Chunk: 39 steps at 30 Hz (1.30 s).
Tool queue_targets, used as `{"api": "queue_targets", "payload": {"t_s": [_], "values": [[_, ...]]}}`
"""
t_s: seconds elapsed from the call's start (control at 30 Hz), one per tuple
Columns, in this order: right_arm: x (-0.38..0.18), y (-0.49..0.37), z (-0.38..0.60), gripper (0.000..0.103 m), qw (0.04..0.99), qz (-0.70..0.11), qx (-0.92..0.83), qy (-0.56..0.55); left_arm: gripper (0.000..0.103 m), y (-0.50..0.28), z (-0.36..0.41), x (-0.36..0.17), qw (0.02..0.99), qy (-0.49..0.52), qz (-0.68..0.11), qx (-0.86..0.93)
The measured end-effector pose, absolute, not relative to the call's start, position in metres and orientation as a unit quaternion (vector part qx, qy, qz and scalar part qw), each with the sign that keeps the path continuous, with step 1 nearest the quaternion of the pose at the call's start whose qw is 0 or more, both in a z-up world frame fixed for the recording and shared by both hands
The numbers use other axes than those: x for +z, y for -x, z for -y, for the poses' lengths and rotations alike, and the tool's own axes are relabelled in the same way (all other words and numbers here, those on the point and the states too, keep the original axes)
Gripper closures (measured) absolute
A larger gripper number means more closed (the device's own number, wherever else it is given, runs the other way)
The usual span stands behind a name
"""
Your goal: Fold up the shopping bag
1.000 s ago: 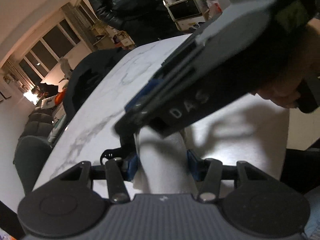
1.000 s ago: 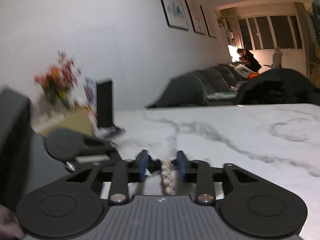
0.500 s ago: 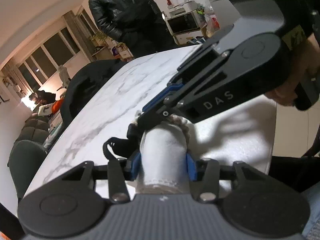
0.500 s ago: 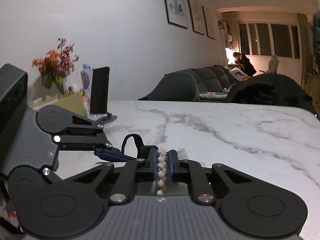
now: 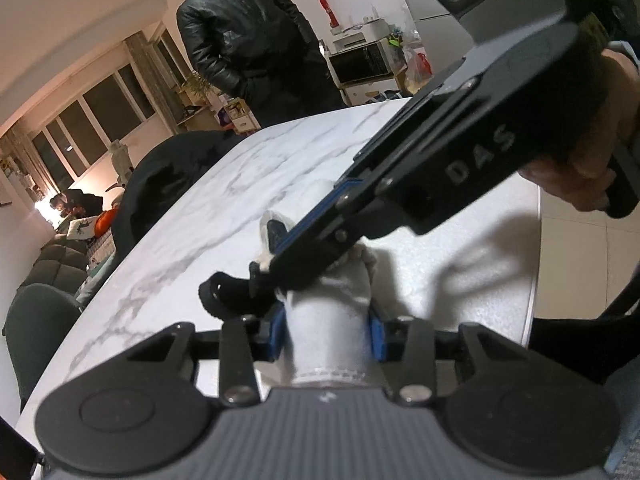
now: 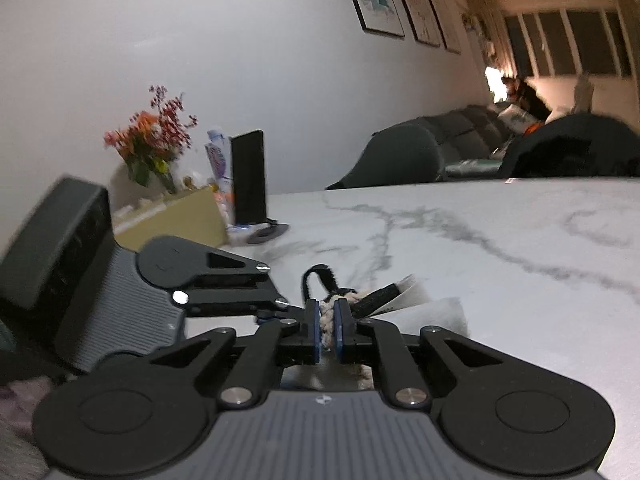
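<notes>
From the left wrist camera, the left gripper [image 5: 326, 334] has its blue pads [image 5: 276, 332] set moderately apart and pressed against either side of the white shopping bag [image 5: 332, 320], which is already a compact bundle sitting just above the marble table [image 5: 208, 236]; that grip looks meant to keep the bundle from springing open. The right gripper [image 5: 280, 268] reaches in from the upper right, held by a hand [image 5: 592, 152], its tip down on the top of the bundle beside a black strap loop [image 5: 224, 292]. A person in a black jacket [image 5: 248, 40] stands beyond the far edge. From the right wrist camera, the right gripper [image 6: 327, 326] is nearly closed, pinching a braided cream rope handle [image 6: 327, 314], probably to tuck or wrap it round the bundle. The strap loop [image 6: 320, 276] rises just ahead, white folded fabric [image 6: 436, 312] spreads to the right, and the left gripper's body [image 6: 208, 276] lies alongside. Flowers [image 6: 154, 140] and a phone on a stand [image 6: 249, 176] sit well apart at the table's far side
</notes>
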State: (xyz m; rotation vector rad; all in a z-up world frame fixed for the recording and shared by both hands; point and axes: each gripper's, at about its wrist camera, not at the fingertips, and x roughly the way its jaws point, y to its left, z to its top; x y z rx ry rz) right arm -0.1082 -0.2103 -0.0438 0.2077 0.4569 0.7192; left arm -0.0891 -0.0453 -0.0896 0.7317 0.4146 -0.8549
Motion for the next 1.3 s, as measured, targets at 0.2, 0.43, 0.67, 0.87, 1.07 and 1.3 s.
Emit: {"api": "queue_targets", "payload": {"t_s": [0.2, 0.43, 0.67, 0.87, 1.07, 1.3], "values": [[-0.041, 0.111, 0.206, 0.095, 0.915, -0.213, 0.335, -0.077, 0.065, 0.088, 0.043, -0.088, 0.825, -0.34, -0.197, -0.407], [-0.044, 0.112, 0.222, 0.095, 0.921, -0.207, 0.314, -0.096, 0.052, 0.089, 0.026, -0.068, 0.831, -0.302, -0.186, -0.427], [-0.047, 0.122, 0.229, 0.095, 0.919, -0.205, 0.319, -0.108, 0.033, 0.071, 0.006, -0.047, 0.846, -0.229, -0.21, -0.434], [-0.048, 0.133, 0.233, 0.095, 0.92, -0.21, 0.314, -0.107, 0.039, 0.057, 0.015, -0.054, 0.832, -0.219, -0.235, -0.452], [-0.044, 0.141, 0.242, 0.093, 0.922, -0.217, 0.301, -0.113, 0.066, 0.08, 0.029, -0.068, 0.828, -0.242, -0.209, -0.46], [-0.028, 0.147, 0.248, 0.089, 0.932, -0.178, 0.29, -0.126, 0.068, 0.112, 0.045, -0.09, 0.822, -0.329, -0.15, -0.44]]}}
